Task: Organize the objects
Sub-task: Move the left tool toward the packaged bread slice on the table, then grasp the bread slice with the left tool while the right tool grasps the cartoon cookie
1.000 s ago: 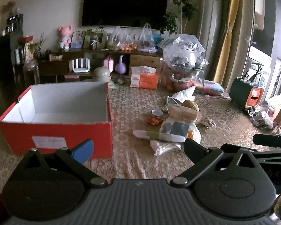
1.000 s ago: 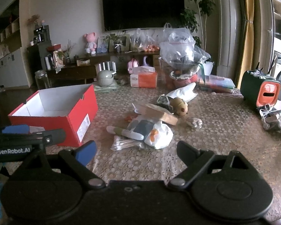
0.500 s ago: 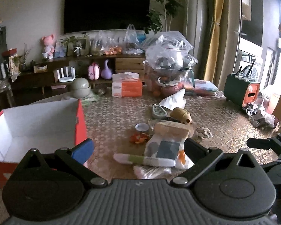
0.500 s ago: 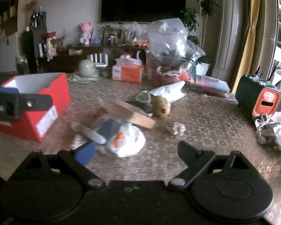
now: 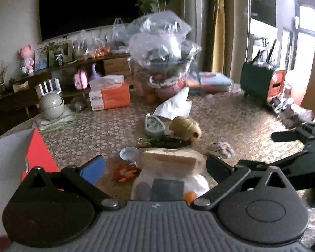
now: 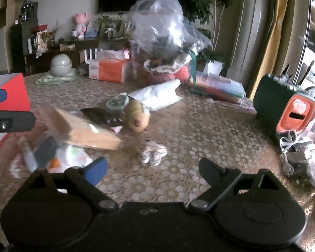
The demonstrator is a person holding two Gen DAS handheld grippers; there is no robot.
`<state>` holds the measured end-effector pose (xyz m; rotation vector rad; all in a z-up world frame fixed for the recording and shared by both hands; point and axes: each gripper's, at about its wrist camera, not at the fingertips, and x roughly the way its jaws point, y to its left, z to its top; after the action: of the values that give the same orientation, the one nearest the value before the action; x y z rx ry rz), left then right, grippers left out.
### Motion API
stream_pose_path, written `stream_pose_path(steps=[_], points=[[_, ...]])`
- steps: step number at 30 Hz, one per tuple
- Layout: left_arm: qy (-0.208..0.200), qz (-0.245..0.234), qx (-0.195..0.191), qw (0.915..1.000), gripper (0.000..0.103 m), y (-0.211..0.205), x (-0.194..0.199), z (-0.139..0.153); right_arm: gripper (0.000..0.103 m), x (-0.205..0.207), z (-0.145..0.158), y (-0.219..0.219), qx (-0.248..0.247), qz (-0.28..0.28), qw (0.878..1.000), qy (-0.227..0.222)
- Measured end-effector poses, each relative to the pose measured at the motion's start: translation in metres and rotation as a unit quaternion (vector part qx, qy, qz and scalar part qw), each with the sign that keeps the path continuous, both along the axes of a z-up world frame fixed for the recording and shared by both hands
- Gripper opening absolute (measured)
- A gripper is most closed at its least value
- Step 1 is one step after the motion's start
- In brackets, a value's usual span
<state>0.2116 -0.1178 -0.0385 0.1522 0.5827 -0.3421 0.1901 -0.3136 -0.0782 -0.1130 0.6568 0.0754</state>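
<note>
Through my left wrist view, my left tongs point(image 5: 155, 168) stand wide and hold nothing, and the heap I mean to sort lies straight ahead of them on the desk point(image 5: 231, 115) with its pale dotted lace cloth. Nearest, right between the two fingers, sits the white plastic pouch with a dark square patch point(image 5: 168, 185), and the flat tan cardboard packet point(image 5: 168, 158) rests on its far edge, long axis running across my line of reach. Beyond that lie the tan plush animal toy point(image 5: 185, 128) and the small striped crumpled wrapper point(image 5: 220, 149), off to the right. The red cardboard box with a white inside point(image 5: 34, 155), where I judge the things should go, is at my left, just beside the blue-padded finger point(image 5: 92, 169). Through my right wrist view, my right tongs point(image 6: 152, 171) are also spread wide and empty, held low over the desk and pointing forward. From here the striped wrapper point(image 6: 152, 150) lies just ahead between the fingers, the cardboard packet point(image 6: 82, 129) is ahead and to the left with its long side slanting, and the plush toy point(image 6: 136, 116) sits farther off. The pouch is blurred at the lower left. I judge my left tongs nearer the pouch and packet, my right nearer the wrapper.
</note>
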Motion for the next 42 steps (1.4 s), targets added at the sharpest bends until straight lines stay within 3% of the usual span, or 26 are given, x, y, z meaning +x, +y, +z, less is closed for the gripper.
stream_pose_path(steps=[7, 18, 23, 30, 33, 37, 42], points=[[0.03, -0.057, 0.012, 0.9979, 0.103, -0.019, 0.036, -0.012, 0.094, 0.024, -0.009, -0.012, 0.017, 0.024, 0.999, 0.013], [0.106, -0.072, -0.001, 0.9918, 0.103, -0.024, 0.083, -0.029, 0.094, 0.056, -0.026, -0.015, 0.025, 0.05, 0.998, 0.041], [0.116, -0.066, -0.034, 0.9905, 0.103, -0.011, 0.084, -0.009, 0.094, 0.053, -0.023, -0.022, 0.029, 0.065, 0.997, 0.044], [0.141, -0.082, 0.013, 0.9865, 0.103, -0.043, 0.122, 0.013, 0.094, 0.058, -0.013, -0.022, 0.014, 0.076, 0.996, 0.033], [0.172, -0.076, 0.044, 0.9812, 0.103, -0.053, 0.144, 0.001, 0.094, 0.063, -0.015, -0.019, 0.008, 0.08, 0.996, 0.035], [0.272, -0.067, 0.015, 0.9598, 0.103, -0.053, 0.175, -0.023, 0.094, 0.069, -0.019, -0.02, 0.006, 0.078, 0.996, 0.042], [0.302, -0.056, 0.029, 0.9514, 0.103, -0.059, 0.182, -0.044, 0.094, 0.079, -0.028, -0.02, 0.009, 0.077, 0.995, 0.056]])
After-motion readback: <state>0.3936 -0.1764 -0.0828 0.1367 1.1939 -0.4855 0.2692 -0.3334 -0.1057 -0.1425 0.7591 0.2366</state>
